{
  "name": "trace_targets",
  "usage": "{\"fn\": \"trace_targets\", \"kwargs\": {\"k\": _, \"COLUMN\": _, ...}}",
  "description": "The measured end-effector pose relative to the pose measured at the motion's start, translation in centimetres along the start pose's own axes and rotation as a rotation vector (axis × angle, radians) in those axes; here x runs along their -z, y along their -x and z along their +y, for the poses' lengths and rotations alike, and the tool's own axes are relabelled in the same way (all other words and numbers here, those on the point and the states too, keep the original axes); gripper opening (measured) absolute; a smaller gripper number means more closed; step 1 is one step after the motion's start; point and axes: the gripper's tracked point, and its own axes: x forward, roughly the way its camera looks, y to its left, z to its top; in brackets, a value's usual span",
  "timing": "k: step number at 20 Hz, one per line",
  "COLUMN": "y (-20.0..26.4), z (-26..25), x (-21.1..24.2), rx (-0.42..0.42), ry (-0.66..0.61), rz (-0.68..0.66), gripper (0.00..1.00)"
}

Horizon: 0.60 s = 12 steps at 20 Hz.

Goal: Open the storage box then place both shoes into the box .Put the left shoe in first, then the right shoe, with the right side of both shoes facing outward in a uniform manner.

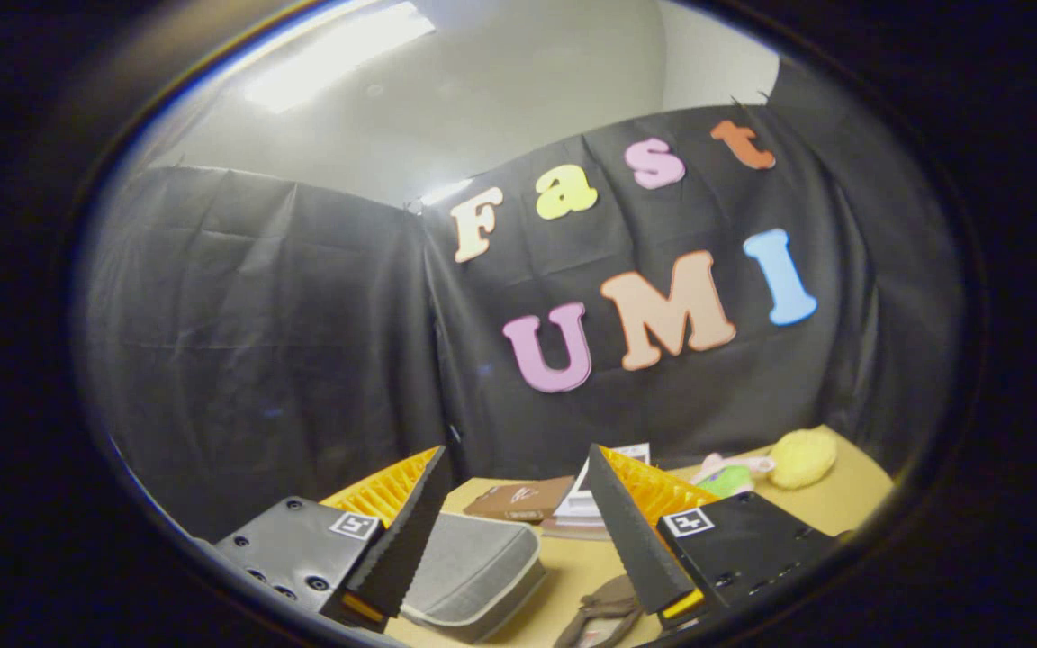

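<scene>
Gripper [511,504] fingers spread wide, nothing between them, tilted up toward the booth wall. Storage box [473,571] is a grey fabric case with lighter piping along its edge, soft rounded corners, lid down; it lies on the table just below and between the fingers, tucked against the left finger. One brown shoe [602,612] lies by the right finger's base, partly cut off, strap-like upper visible, can't tell left or right shoe. Tan table [829,504] runs back to the black cloth wall [257,360]; pale ceiling with a bright light panel [338,54] above. Beyond the fingers: a brown book [518,498], a stack of white papers or books [577,513] partly hidden by the right finger, a green-pink soft toy [727,475], hard to make out, and a yellow sponge-like lump [802,457].
</scene>
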Motion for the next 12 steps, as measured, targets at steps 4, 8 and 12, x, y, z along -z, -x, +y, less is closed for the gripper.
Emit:
{"fn": "trace_targets", "kwargs": {"k": 4, "y": 0.0, "z": -0.2, "x": 4.3, "rx": -0.018, "ry": -0.244, "rz": 0.148, "gripper": 0.97}}
{"fn": "trace_targets", "kwargs": {"k": 8, "y": 0.1, "z": -0.6, "x": 7.9, "rx": -0.031, "ry": -0.455, "rz": 0.255, "gripper": 1.0}}
{"fn": "trace_targets", "kwargs": {"k": 12, "y": 0.8, "z": -0.2, "x": 12.4, "rx": -0.055, "ry": -0.635, "rz": 0.377, "gripper": 0.98}}
